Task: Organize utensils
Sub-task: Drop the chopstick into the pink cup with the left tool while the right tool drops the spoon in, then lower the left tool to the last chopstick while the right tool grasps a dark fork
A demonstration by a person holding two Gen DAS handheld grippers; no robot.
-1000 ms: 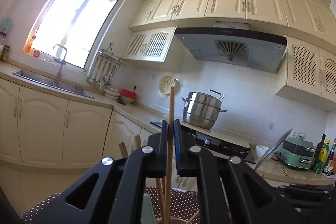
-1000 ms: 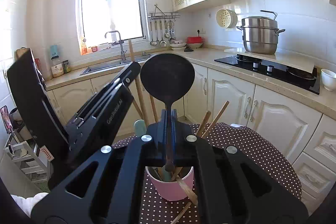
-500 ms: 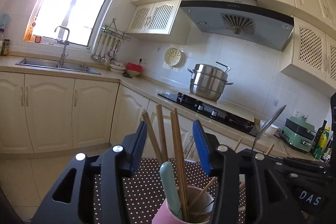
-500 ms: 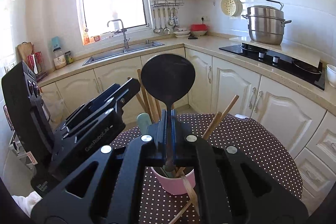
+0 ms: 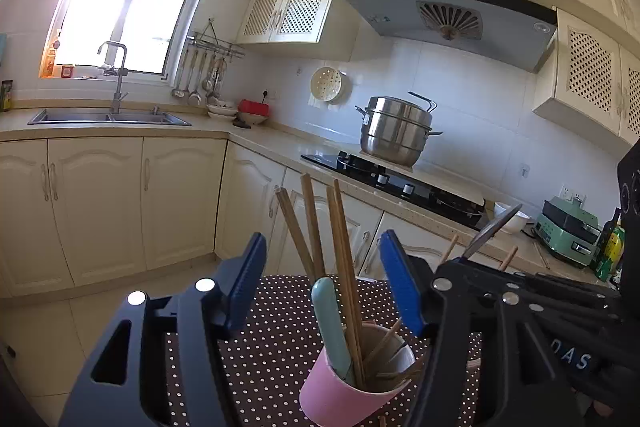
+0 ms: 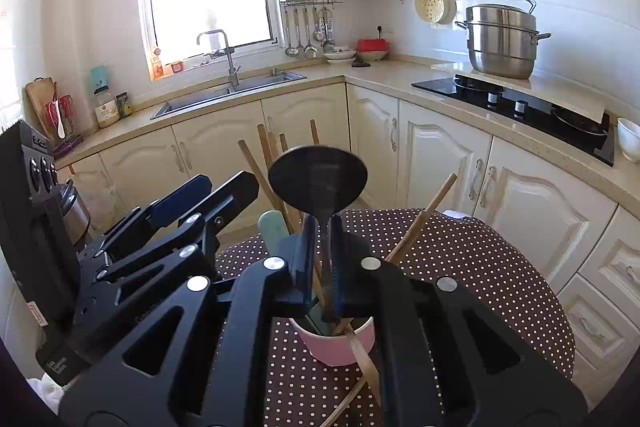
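- Pink plastic, by its look, was what the cup (image 5: 352,387) was made of; it was seen standing on the dotted tablecloth (image 6: 480,259), near the cameras, with the utensils gathered in it.
- Wooden chopsticks (image 5: 340,239) were seen upright in the cup beside a pale green handle (image 5: 330,319); more sticks were seen leaning right, and one lay across the rim onto the cloth.
- The left gripper (image 5: 322,287) was seen with its blue pads (image 5: 248,279) apart on either side of the chopsticks, touching none of them; its jaws were opening, nothing being grasped.
- The right gripper (image 6: 320,267) was seen closely around the thin neck of the dark ladle (image 6: 318,183), whose foot was lowered into the cup; its jaws were just beginning to open, so the hold was judged to be loosening.
- The ladle was judged stiff and top-heavy, with a smooth neck likely to slip; the neck below the bowl was judged the best place to hold it.
- The chopsticks were judged light, stiff and easily knocked; the cup was judged light enough to tip.
- Little open room was left above the cup, the two grippers being close together there; the table's far edge lay well apart, and free room was seen upward and toward the cabinets (image 5: 100,203).
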